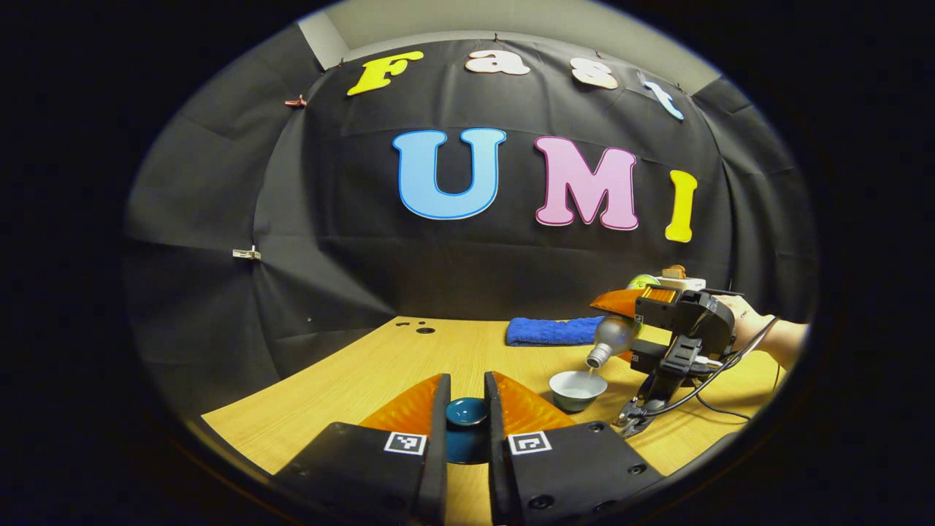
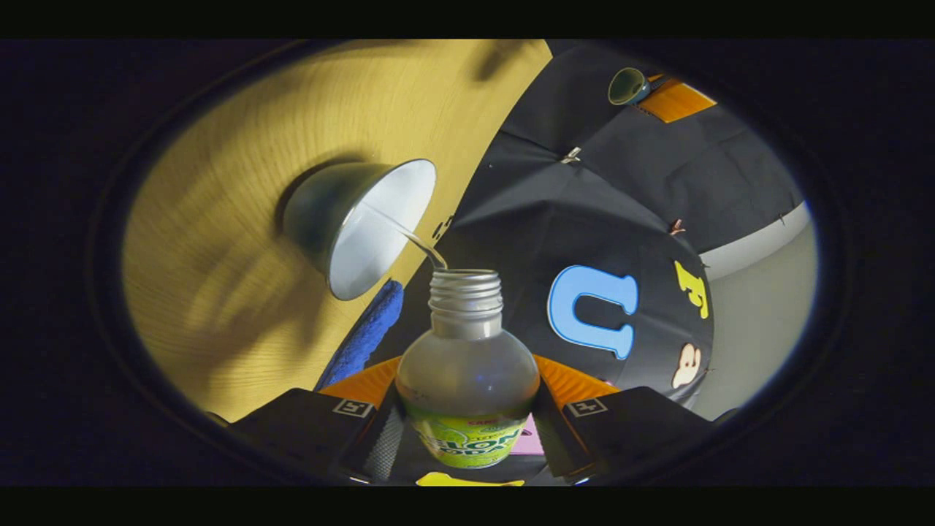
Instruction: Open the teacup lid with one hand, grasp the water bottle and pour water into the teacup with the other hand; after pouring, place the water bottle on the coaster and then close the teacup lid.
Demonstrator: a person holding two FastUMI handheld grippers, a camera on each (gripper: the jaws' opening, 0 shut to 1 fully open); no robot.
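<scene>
A light wooden table (image 1: 365,380) with fine straight grain fills the lower part of the left gripper view, backed by black cloth draped as the booth's wall (image 1: 219,219), with a strip of pale wall above it. Two small round holes (image 1: 424,329) sit in the tabletop near the far edge, and a folded blue towel (image 1: 551,331) lies along the back.

The left gripper (image 1: 467,420) hovers low over the table, its fingers pressed close on the dark blue teacup lid (image 1: 467,411) held between them.

To the right, a person's hand (image 1: 756,325) holds the right gripper (image 1: 621,321) tilted downward. It pinches a clear water bottle (image 2: 467,380) with a green label by the body. The uncapped neck points at the pale teacup (image 1: 577,389), which stands open on the table just beside the left gripper. A thin stream of water (image 2: 420,241) runs from the bottle mouth into the cup's white inside.
</scene>
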